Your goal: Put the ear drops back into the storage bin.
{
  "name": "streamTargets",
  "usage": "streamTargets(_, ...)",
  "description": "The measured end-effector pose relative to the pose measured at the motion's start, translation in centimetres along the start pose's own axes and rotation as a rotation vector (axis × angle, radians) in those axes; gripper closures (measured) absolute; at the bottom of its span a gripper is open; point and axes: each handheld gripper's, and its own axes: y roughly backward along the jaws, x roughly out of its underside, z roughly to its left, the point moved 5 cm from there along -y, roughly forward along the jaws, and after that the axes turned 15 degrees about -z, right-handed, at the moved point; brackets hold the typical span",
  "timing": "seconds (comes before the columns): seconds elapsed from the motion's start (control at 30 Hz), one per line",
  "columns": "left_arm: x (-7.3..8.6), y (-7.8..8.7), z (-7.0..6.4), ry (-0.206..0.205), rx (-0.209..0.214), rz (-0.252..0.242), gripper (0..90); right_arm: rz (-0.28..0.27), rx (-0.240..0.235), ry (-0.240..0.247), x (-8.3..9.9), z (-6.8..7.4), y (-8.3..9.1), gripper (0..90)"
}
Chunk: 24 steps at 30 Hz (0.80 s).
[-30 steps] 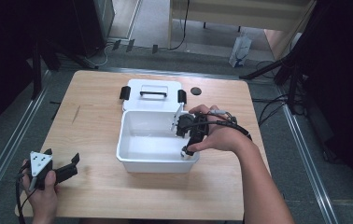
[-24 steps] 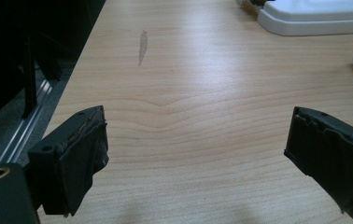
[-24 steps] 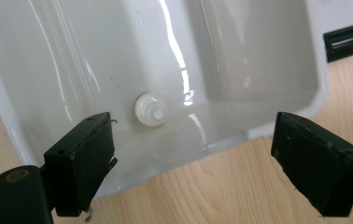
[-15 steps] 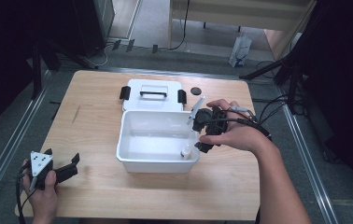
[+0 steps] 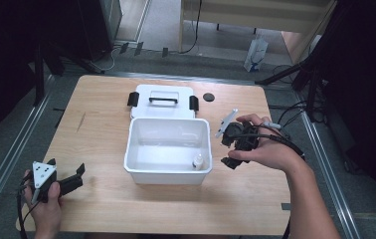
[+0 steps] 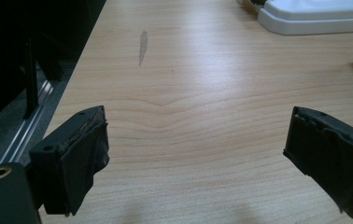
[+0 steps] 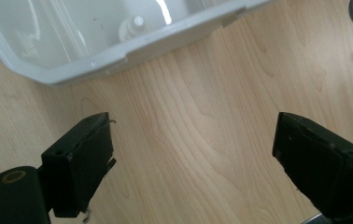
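At the near left corner of the counter (image 5: 101,209) the left gripper (image 5: 61,183) rests low in its hand, its fingers (image 6: 79,154) spread wide over bare wood and holding nothing; it sits well apart from the work, so the right hand is much the nearer.

Farther in, near the right edge, the right gripper (image 5: 236,147) hovers just beside the right wall of the white bin (image 5: 167,172), with its fingers (image 7: 83,156) also wide and empty; in the right gripper view they frame plain wood with the bin's rim just beyond them.

The small white bottle (image 5: 197,161) stands upright inside the bin, in its near right corner, close against the wall; its long axis is vertical, cap up. From the right fingers it lies to the left, over the rim and down; in the right gripper view it shows from above through the bin's opening (image 7: 131,28). Any reach for it, I judge, would have to come over the wall and descend along that axis.

Behind the bin, touching its far side, lies the white lid (image 5: 162,101) with black latches and a dark handle; beyond that, towards the far edge, a small black disc (image 5: 208,96).

No brand, label or writing can be read on any of these.
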Motion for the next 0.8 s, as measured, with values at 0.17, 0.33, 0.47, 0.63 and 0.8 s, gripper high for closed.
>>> streamTargets(0.17, 0.0, 0.0, 0.0, -0.002, 0.000, 0.001, 6.9, 0.002, 0.003, -0.030, 1.6, -0.1, 0.0, 11.6)
streamTargets(0.33, 0.0, 0.0, 0.0, -0.003, 0.000, 0.000, 6.9, 0.005, 0.007, -0.051, 2.8, 0.0, -0.1, 11.7)
streamTargets(0.47, 0.0, 0.0, 0.0, -0.004, 0.000, -0.001, 6.9, 0.025, 0.009, -0.067, 4.4, 0.2, -0.4, 11.7)
streamTargets(0.63, 0.0, 0.0, 0.0, -0.005, 0.001, -0.001, 6.9, 0.027, 0.009, -0.099, 6.4, 0.6, -0.9, 12.1)
streamTargets(0.8, 0.0, 0.0, 0.0, -0.006, 0.000, -0.003, 6.9, 0.019, 0.013, -0.122, 7.8, 0.9, -1.5, 12.3)
